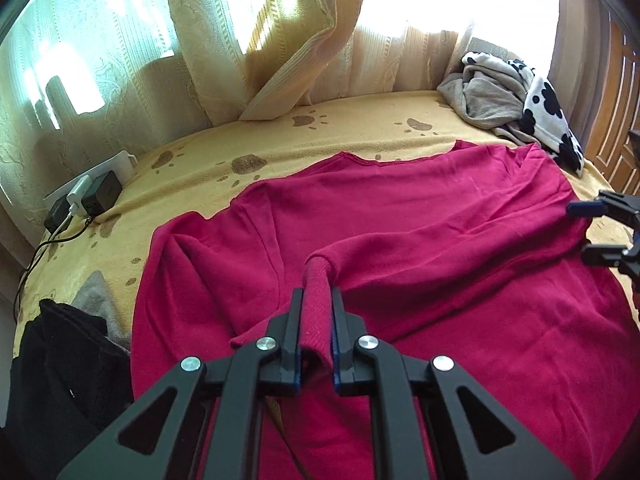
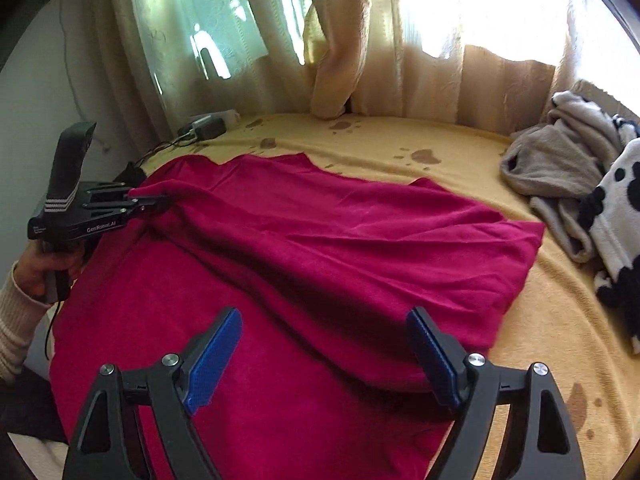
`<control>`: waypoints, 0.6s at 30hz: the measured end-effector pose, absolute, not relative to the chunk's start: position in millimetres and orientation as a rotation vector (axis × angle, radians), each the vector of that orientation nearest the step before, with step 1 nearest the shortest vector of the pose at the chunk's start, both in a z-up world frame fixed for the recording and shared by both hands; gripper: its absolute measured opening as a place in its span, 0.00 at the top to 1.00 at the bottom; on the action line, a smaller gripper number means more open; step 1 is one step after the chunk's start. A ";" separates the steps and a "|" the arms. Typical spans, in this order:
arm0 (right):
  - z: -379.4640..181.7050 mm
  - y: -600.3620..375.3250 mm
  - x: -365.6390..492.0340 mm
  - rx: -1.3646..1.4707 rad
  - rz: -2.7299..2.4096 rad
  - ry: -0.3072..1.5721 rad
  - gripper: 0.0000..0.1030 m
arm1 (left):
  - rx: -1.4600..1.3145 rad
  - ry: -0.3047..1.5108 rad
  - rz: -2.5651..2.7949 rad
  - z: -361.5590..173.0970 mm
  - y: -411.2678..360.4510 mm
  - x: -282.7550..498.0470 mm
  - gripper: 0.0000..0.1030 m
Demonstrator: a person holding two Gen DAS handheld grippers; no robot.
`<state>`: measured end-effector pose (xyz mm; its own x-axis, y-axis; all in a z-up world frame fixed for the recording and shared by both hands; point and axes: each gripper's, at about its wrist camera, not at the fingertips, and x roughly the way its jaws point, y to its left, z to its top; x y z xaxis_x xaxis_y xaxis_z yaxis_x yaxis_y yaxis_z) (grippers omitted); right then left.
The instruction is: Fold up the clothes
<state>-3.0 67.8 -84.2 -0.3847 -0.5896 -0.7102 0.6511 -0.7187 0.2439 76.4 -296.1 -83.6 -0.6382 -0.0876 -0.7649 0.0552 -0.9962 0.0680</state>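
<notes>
A crimson long-sleeved garment (image 1: 420, 240) lies spread on the yellow bed cover (image 1: 360, 128); it also shows in the right wrist view (image 2: 320, 240). My left gripper (image 1: 316, 300) is shut on the ribbed sleeve cuff (image 1: 318, 304) and holds the sleeve across the body of the garment. In the right wrist view the left gripper (image 2: 160, 202) pinches the sleeve at the garment's left side. My right gripper (image 2: 324, 332) is open and empty, hovering over the near part of the garment; it shows at the right edge of the left wrist view (image 1: 600, 232).
A grey garment (image 2: 552, 172) and a black-and-white spotted one (image 2: 616, 232) are piled at the bed's right. Black clothing (image 1: 60, 380) lies at the near left. A power strip with chargers (image 1: 88, 196) sits at the far left edge. Curtains (image 1: 280, 40) hang behind the bed.
</notes>
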 end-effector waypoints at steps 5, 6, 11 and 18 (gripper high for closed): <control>-94.7 53.7 -5.8 1.085 -2.073 0.160 0.16 | 1.325 -0.035 -2.757 -89.9 -306.4 74.0 0.84; -96.8 50.8 -6.4 1.091 -2.061 0.172 0.16 | 1.336 -0.041 -2.753 -92.6 -306.3 72.9 0.84; -102.9 36.5 -14.0 1.112 -2.028 0.226 0.16 | 1.360 -0.024 -2.736 -98.5 -308.9 70.3 0.80; -95.0 15.7 -43.1 1.100 -2.079 0.268 0.16 | 1.322 -0.036 -2.722 -90.8 -312.9 73.4 0.36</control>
<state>-43.1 15.7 -95.0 -0.3449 -0.5235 -0.7791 0.7041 -0.6932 0.1540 73.4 -312.9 -90.8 -0.6131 -0.1134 -0.7818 0.0927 -0.9931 0.0714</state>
